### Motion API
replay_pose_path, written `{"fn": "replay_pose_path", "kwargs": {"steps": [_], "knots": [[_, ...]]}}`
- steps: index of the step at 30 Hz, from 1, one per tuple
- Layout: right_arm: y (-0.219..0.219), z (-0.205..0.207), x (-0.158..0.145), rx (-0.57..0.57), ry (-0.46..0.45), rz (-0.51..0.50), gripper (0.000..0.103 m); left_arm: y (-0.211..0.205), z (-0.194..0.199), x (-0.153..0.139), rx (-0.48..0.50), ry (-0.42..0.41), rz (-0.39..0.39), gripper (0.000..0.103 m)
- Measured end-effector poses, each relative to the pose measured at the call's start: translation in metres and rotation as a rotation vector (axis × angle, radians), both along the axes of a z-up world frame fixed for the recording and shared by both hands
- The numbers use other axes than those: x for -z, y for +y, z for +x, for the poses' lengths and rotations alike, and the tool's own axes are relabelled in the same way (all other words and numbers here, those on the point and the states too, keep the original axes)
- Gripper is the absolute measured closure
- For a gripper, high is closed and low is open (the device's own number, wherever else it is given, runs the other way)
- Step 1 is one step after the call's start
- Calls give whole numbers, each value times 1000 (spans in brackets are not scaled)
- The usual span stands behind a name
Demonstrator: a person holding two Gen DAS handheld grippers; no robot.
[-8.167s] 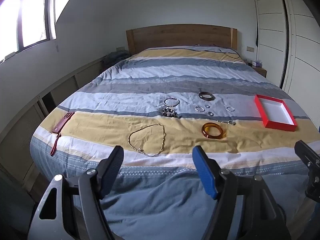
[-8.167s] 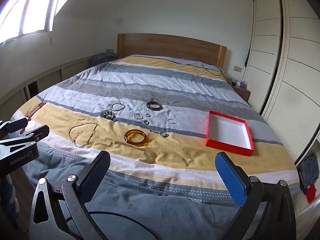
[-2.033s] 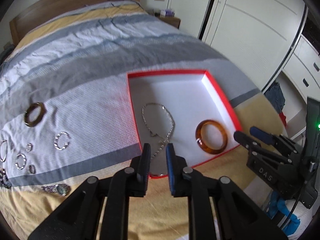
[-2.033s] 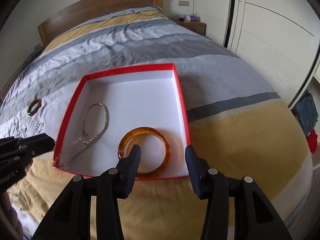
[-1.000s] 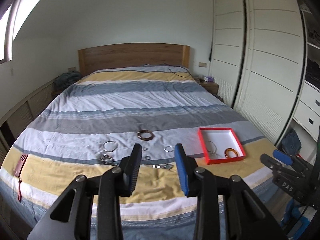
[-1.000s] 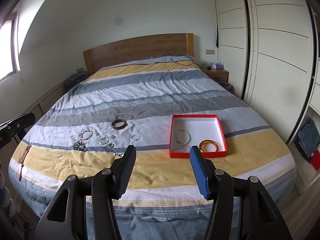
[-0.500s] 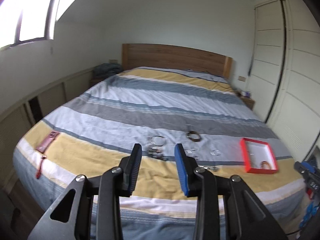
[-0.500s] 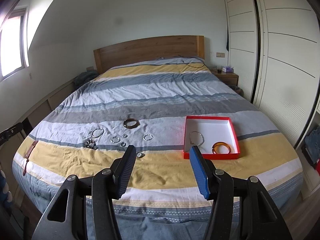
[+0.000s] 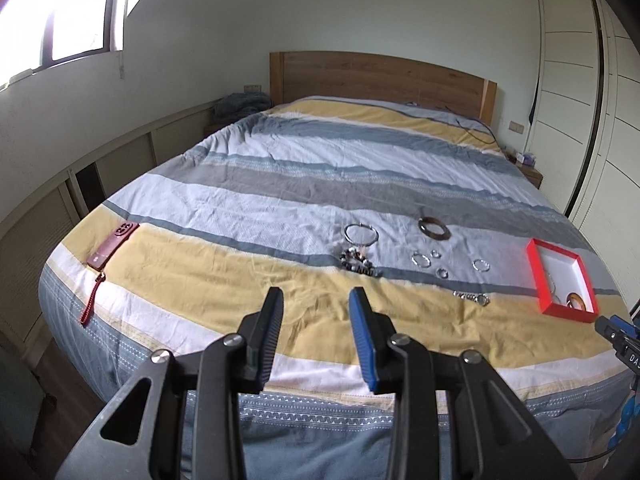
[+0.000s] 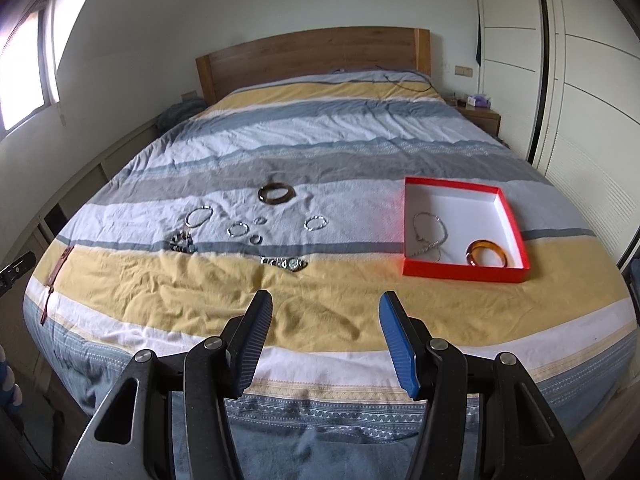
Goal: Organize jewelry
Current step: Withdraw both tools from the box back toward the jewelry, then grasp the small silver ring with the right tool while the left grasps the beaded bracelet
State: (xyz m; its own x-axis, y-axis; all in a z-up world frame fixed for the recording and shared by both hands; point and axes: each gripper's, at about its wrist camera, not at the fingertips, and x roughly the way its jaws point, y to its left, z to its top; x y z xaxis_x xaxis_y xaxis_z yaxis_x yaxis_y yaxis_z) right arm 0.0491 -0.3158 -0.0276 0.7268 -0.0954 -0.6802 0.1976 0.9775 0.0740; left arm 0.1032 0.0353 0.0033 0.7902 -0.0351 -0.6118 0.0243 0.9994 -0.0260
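A red box (image 10: 464,270) with a white inside lies on the bed at the right; it holds a chain necklace (image 10: 430,232) and an amber bangle (image 10: 486,253). It also shows in the left wrist view (image 9: 536,268). Loose on the bedspread are a dark bangle (image 10: 276,193), a thin silver bangle (image 10: 199,216), a beaded bracelet (image 10: 182,242), several small rings (image 10: 237,229) and a watch (image 10: 285,263). My left gripper (image 9: 316,320) and right gripper (image 10: 326,320) are both open and empty, held back at the foot of the bed.
A red phone case with a strap (image 9: 112,246) lies at the bed's left edge. A wooden headboard (image 10: 312,56) stands at the far end. White wardrobe doors (image 10: 580,80) line the right side, low cabinets (image 9: 80,184) the left.
Both grippers have moved closer to the bed over the last half second. The left view has swung left. Two seconds ago they were over the box, where necklace and amber bangle now lie.
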Motion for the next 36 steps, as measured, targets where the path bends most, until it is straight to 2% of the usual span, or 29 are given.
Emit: {"fn": "replay_pose_path", "kwargs": {"steps": [11, 14, 22, 26, 30, 36], "knots": [[6, 37, 36, -61, 54, -4, 48, -28, 34, 38, 29, 87, 26, 70], [7, 47, 44, -74, 67, -1, 48, -33, 43, 52, 35, 117, 25, 66], [6, 82, 71, -111, 101, 32, 53, -40, 72, 84, 15, 189, 29, 65], [6, 104, 83, -130, 106, 61, 55, -40, 91, 89, -6, 199, 27, 65], [8, 127, 91, -149, 94, 75, 56, -41, 112, 95, -25, 201, 23, 59], [14, 156, 106, -187, 110, 65, 56, -45, 147, 113, -46, 227, -22, 59]]}}
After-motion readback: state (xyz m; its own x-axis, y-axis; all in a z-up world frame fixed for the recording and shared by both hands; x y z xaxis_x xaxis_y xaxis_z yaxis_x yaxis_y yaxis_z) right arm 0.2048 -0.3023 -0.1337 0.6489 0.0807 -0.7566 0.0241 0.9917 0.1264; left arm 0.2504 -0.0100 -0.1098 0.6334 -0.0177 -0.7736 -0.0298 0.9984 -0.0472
